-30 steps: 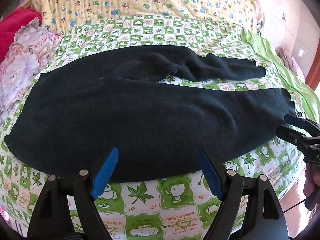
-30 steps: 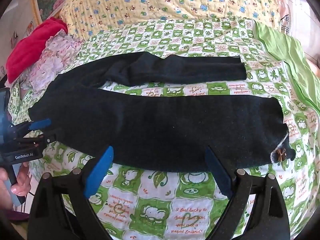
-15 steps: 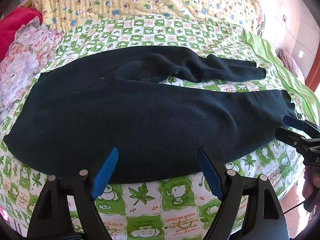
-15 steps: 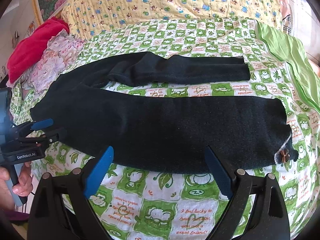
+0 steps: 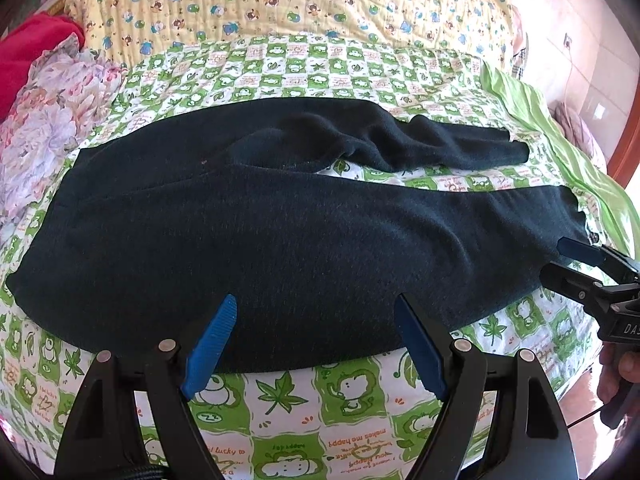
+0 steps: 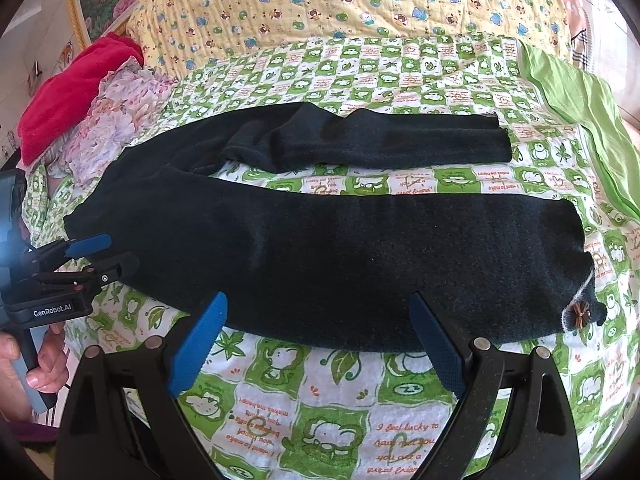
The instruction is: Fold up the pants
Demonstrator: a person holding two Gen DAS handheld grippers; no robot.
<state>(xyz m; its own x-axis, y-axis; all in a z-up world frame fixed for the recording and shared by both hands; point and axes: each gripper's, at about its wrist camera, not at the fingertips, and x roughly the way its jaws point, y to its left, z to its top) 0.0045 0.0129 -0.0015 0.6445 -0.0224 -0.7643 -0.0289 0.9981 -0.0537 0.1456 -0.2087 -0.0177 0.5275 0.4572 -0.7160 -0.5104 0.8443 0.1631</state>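
Observation:
Dark navy pants (image 5: 280,232) lie spread across the bed, waistband to the left, two legs running right with a gap between them; they also show in the right wrist view (image 6: 360,256). A small brown bow (image 6: 578,314) sits at the near leg's cuff. My left gripper (image 5: 316,328) is open, hovering over the near edge of the hip part. My right gripper (image 6: 316,328) is open over the near leg's front edge. Each gripper shows in the other's view: the right one (image 5: 568,260) by the cuff, the left one (image 6: 100,252) by the waistband.
The bed has a green-and-white cartoon sheet (image 5: 288,400) and a yellow quilt (image 5: 280,4) at the back. A floral cloth (image 5: 44,120) and a red garment (image 5: 32,48) lie at the left. A plain green cloth (image 6: 580,96) lies at the right.
Both grippers have drawn slightly closer to the pants' near edge. The pants have not moved and both grippers stay open.

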